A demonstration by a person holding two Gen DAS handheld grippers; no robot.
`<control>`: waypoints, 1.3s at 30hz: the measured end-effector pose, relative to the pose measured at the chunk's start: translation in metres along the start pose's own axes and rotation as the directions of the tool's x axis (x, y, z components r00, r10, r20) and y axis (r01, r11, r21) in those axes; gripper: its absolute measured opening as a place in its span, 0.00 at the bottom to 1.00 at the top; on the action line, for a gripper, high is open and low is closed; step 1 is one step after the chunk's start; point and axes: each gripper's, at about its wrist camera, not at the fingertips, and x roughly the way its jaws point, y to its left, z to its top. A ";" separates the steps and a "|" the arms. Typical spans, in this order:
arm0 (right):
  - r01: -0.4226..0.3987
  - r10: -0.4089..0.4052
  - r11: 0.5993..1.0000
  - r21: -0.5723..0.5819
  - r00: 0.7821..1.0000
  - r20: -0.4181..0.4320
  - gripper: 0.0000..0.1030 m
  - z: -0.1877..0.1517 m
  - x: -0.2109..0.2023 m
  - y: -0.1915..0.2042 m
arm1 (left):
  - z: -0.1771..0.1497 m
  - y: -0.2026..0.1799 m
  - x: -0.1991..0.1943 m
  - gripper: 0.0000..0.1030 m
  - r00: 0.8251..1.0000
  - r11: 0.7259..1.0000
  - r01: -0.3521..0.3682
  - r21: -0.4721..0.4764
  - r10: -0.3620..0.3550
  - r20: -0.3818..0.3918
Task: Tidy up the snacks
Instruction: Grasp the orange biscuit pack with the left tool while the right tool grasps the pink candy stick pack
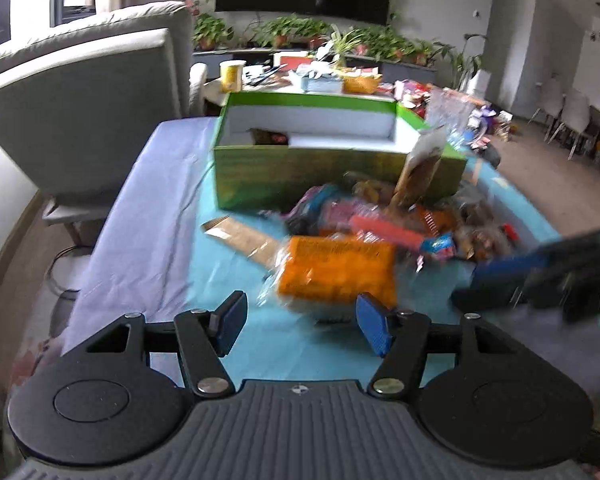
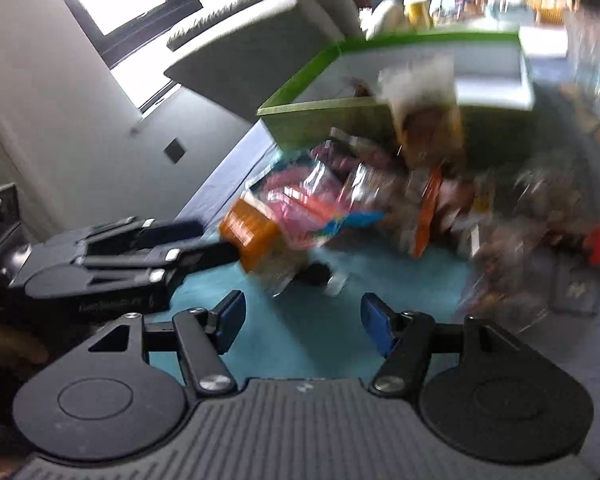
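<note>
Nearest in the left wrist view, the left gripper (image 1: 300, 326) hangs released above the teal desk (image 1: 236, 280), nothing between its blue pads. Just beyond them, at centre frame, lies the orange snack packet (image 1: 338, 270), a crinkly plastic wrap: probably light, soft and slippery, its contents likely to crush, so a gentle pinch across a short edge or a sealed seam looks safest. At the right edge the right gripper (image 1: 540, 276) reaches in; in its own view the right gripper (image 2: 302, 326) is likewise spread apart and empty. Behind the packet the snack pile (image 1: 404, 220) spreads across mid-frame, blurred, so single wrappers are hard to tell apart. A tall brown pouch (image 1: 420, 168) leans against the green box (image 1: 300, 168) in the upper centre, which stands open and apparently mostly unfilled.
</note>
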 end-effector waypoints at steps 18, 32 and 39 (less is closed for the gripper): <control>0.087 -0.086 0.996 -0.005 0.994 0.064 0.67 0.014 0.017 -0.005 | 0.017 0.035 0.011 0.56 0.984 0.839 0.049 -0.541 -0.134 -0.119; 0.100 -0.097 0.992 -0.071 0.994 0.045 0.69 0.000 0.025 -0.001 | 0.031 0.011 0.057 0.56 0.967 0.852 -0.106 -0.513 -0.032 -0.254; 0.192 -0.193 0.969 -0.155 0.981 0.005 0.73 -0.016 0.038 0.008 | 0.026 0.025 0.035 0.42 0.978 0.900 -0.117 -0.420 0.031 -0.206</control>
